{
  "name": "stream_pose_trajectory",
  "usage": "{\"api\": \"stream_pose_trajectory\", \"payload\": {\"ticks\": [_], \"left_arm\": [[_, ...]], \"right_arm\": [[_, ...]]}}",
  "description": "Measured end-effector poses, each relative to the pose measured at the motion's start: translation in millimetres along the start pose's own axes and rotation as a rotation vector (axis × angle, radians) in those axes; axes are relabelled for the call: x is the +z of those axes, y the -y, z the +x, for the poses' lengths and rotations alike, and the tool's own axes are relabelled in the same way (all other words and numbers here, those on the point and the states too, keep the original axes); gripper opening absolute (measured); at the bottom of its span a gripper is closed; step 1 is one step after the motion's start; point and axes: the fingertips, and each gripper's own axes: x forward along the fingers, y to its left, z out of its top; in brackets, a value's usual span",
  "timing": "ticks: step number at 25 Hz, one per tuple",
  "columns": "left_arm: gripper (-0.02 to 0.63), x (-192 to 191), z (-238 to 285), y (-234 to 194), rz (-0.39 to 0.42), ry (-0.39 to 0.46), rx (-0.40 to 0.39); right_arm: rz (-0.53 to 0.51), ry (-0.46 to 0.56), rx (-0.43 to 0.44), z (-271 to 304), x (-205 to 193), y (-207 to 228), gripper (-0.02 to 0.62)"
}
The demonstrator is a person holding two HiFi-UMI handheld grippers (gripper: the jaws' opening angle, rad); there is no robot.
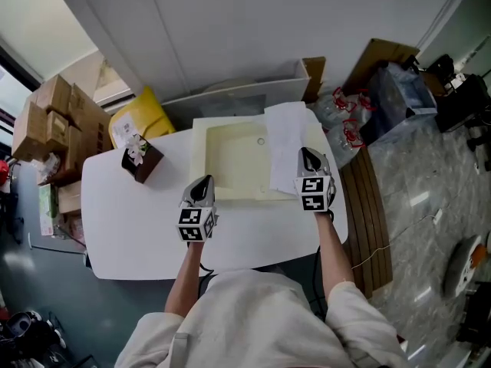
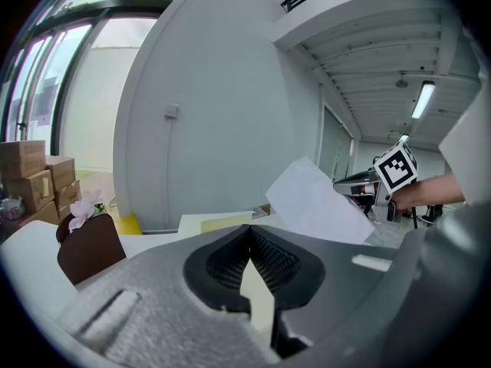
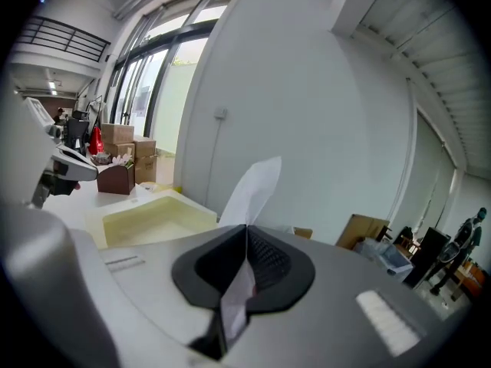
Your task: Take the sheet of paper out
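Pinching the near edge of the sheet of paper (image 3: 255,186), the right claw (image 3: 247,227) is seen with its jaws pressed together on it, the white sheet rising from between them in a soft bow with its top corner curled. From the head view the sheet (image 1: 285,140) is held over the right rim of the cream tray (image 1: 201,159), its far end reaching past the tray's far right corner; from the left gripper view it (image 2: 314,202) is shown tilted and raised clear of the counter (image 1: 130,221). The left claw (image 2: 249,228) is closed at its tips, a cream sliver showing lower in the gap; whether that is a held thing cannot be told. This claw (image 1: 202,181) is placed over the tray's near left corner. Bare counter is left on the near side and to the left, where a brown box with a flower (image 1: 140,161) stands well apart. The counter's right edge lies just beside the right claw (image 1: 309,159).
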Motion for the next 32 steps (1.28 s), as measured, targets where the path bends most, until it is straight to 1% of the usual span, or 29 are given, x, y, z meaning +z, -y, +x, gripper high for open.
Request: {"api": "stream_pose_trajectory", "payload": {"ticks": [5,12,18,22,32], "left_arm": [[0.003,15.4,-11.9,-1.8,0.008,0.041,0.023],[0.003,38.8,-26.5,-2.5,0.018,0.096,0.056],[0.003,51.1,-38.9,-1.6,0.025,0.128,0.080],[0.003,56.8,-43.8,1.4,0.029,0.141,0.080],[0.003,75.0,-55.3,-6.4,0.030,0.177,0.063]], "right_arm": [[-0.023,0.082,-0.001,-21.5,27.6,-5.0,0.007],[-0.002,0.176,0.022,-45.5,54.4,-16.9,0.006],[0.014,0.241,0.042,-70.2,68.5,-33.7,0.008],[0.010,0.274,0.054,-84.3,74.2,-44.1,0.006],[0.052,0.333,0.049,-95.8,91.6,-60.1,0.006]]}}
